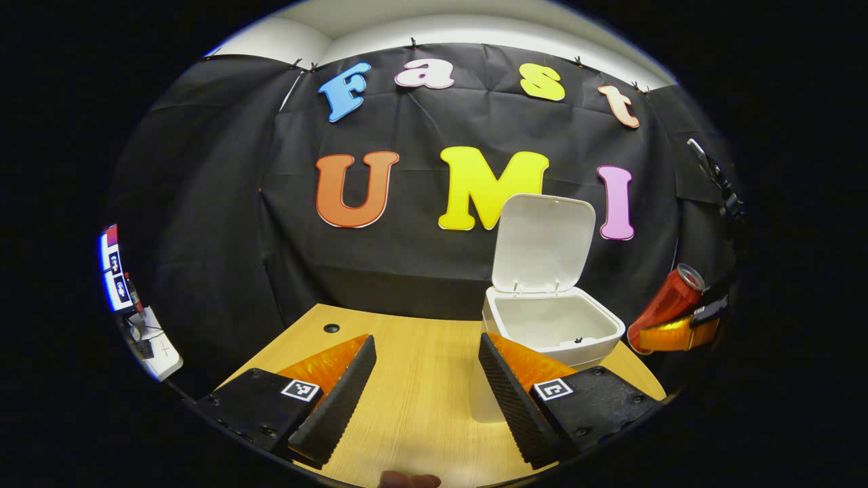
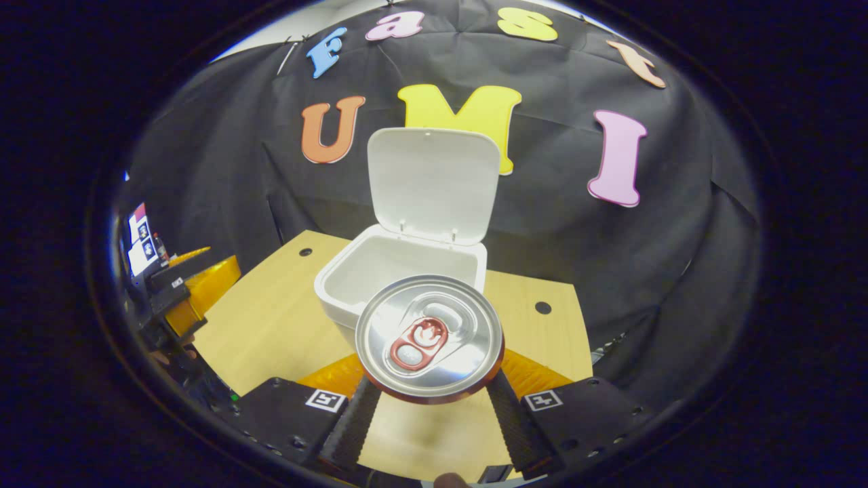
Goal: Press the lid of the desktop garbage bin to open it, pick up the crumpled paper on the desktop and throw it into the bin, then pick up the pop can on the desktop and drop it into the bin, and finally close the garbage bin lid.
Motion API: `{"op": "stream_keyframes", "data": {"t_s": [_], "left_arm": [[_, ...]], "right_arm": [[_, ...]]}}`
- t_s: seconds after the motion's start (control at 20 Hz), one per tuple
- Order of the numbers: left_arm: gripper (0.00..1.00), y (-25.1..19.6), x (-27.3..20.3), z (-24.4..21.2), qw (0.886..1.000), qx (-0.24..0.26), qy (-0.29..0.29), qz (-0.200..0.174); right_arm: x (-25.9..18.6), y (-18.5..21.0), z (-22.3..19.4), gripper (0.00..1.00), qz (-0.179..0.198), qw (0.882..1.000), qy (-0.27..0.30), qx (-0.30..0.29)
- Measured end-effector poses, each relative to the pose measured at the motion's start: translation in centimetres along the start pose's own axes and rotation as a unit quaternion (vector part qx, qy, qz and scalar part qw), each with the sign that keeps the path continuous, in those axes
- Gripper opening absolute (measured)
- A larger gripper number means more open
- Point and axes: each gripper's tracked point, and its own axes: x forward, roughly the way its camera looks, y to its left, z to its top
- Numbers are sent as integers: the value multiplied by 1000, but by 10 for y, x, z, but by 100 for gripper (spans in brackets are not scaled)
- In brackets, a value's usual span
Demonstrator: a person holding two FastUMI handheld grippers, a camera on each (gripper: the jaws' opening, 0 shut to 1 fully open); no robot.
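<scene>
Left gripper view: the left gripper [image 1: 426, 396] hangs open and empty over the wooden desk [image 1: 420, 420]. The bin [image 1: 553, 329] stands just ahead to its right, lid [image 1: 542, 244] upright. Far right, the can [image 1: 664, 305] is carried tilted, off the desk, right of the bin.

Right gripper view: the right gripper [image 2: 428, 413] clamps the can, top toward the camera, with the open bin directly beyond. This hand looks nearer for the drop. Black cloth walls the booth.

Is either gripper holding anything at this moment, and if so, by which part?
The right gripper holds the pop can by its side wall, top end toward the camera. The left gripper is open and holds nothing.
</scene>
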Motion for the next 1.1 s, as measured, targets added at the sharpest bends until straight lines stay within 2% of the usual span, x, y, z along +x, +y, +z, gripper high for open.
{"op": "stream_keyframes", "data": {"t_s": [0.35, 0.55, 0.8, 1.1], "left_arm": [[98, 38, -33, 12, 999, -6, -32, 41], [98, 56, -47, 8, 997, -18, -27, 76], [98, 69, -55, 11, 994, -23, -29, 101], [98, 66, -52, 10, 994, -30, -24, 104]], "right_arm": [[39, 17, 51, 80, 20, 999, -16, -35], [71, 26, 67, 80, 26, 999, -8, -42], [98, 30, 71, 80, 26, 999, 11, -36], [110, 33, 68, 80, 32, 999, 26, -25]]}}
